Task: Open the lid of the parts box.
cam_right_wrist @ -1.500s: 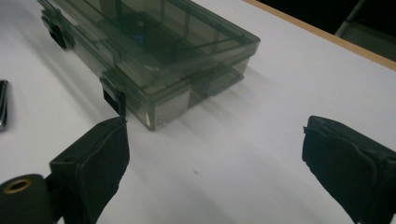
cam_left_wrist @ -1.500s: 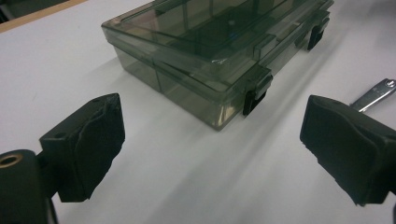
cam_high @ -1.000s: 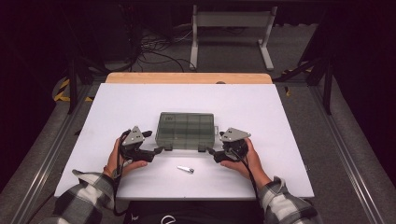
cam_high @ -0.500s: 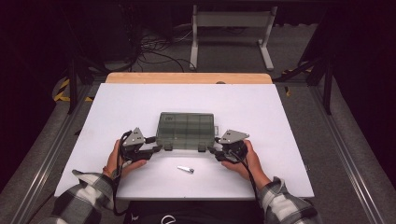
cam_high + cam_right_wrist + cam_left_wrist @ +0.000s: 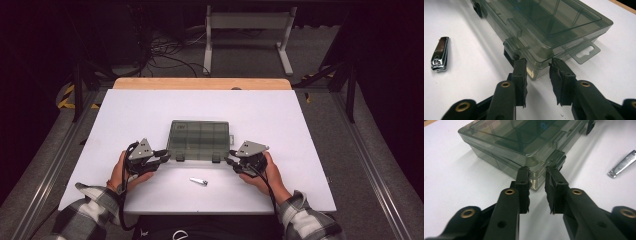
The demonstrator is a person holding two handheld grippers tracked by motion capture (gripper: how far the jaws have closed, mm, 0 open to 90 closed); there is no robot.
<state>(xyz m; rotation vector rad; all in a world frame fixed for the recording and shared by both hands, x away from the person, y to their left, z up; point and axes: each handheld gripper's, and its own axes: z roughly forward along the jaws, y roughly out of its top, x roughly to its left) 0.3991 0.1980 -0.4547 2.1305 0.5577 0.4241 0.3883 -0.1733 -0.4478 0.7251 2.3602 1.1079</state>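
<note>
Two tongs closing in on the near corners of a smoky plastic case

The smoky plastic case (image 5: 200,140) lies shut and flat in the middle of the white counter (image 5: 300,125), its two latches facing the person. The left tongs (image 5: 163,156) sit at its near left corner, jaws narrowed and just been closing, their tips astride the corner of the case with a slim gap left; whether the pads actually press I cannot tell. The right tongs (image 5: 229,161) sit at the near right corner, jaws likewise just been closing, narrow, tips right at the corner beside the hang tab (image 5: 585,52), apparently not pinching. A metal nail clipper (image 5: 198,181) lies on the counter just in front of the case, between the two hands
</note>
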